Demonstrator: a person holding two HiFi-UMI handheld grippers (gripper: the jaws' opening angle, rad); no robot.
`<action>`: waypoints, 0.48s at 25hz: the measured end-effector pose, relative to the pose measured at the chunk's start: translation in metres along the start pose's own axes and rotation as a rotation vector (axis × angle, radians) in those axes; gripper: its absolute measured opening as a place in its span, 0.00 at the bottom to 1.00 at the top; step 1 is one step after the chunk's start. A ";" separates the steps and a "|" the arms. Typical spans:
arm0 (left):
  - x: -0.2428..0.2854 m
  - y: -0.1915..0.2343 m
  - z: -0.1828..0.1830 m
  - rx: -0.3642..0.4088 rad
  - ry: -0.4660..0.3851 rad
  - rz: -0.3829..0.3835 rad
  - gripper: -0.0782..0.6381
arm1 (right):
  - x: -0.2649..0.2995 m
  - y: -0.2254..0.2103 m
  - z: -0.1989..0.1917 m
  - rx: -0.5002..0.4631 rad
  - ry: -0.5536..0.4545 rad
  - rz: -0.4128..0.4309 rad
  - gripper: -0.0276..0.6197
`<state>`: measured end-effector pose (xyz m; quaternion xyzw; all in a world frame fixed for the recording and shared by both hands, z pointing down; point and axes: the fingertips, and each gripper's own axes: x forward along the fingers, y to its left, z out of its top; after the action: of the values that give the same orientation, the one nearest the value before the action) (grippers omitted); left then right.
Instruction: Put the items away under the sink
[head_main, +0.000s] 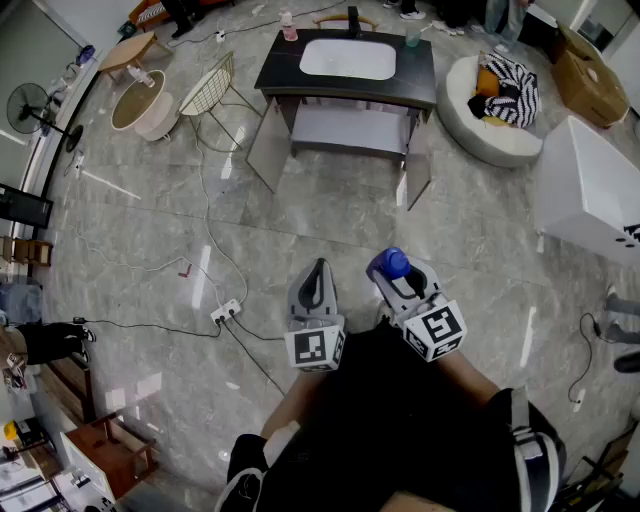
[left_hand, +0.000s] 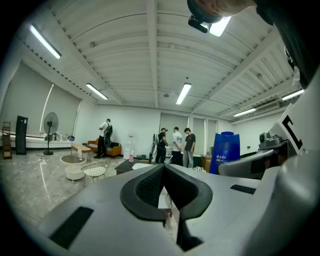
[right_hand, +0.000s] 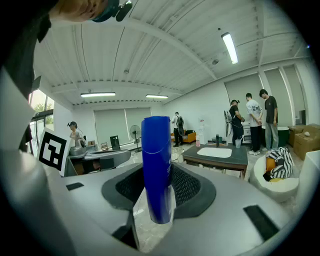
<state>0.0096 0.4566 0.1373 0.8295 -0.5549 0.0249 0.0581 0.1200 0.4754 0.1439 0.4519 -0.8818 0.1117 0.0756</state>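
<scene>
A tall blue bottle (right_hand: 156, 165) stands upright between the jaws of my right gripper (right_hand: 157, 187), which is shut on it. In the head view that bottle (head_main: 393, 262) shows at the right gripper (head_main: 395, 272), held low in front of the person. My left gripper (head_main: 320, 270) is beside it, its jaws shut with nothing in them (left_hand: 164, 172). The blue bottle (left_hand: 226, 150) also appears at the right of the left gripper view. The dark sink cabinet (head_main: 345, 78) stands far ahead, both doors swung open, showing a pale shelf (head_main: 350, 130) underneath.
A pink bottle (head_main: 289, 27) and a cup (head_main: 413, 35) stand on the sink counter. A white pouf with striped cloth (head_main: 495, 100) and a white box (head_main: 590, 190) sit to the right. A wire chair (head_main: 210, 85), round table (head_main: 140, 100) and floor cables with a power strip (head_main: 225, 312) lie left.
</scene>
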 end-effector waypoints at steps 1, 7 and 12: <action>-0.001 0.000 0.003 -0.002 -0.006 -0.002 0.13 | 0.000 0.001 -0.001 -0.003 0.000 0.002 0.28; -0.008 0.008 -0.006 -0.009 -0.002 0.010 0.13 | 0.003 0.008 -0.001 -0.008 0.000 0.003 0.28; -0.018 0.022 -0.004 -0.012 -0.006 0.005 0.13 | 0.010 0.021 0.002 0.010 -0.008 0.000 0.28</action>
<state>-0.0172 0.4651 0.1406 0.8278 -0.5573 0.0195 0.0614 0.0966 0.4792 0.1415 0.4528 -0.8815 0.1143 0.0701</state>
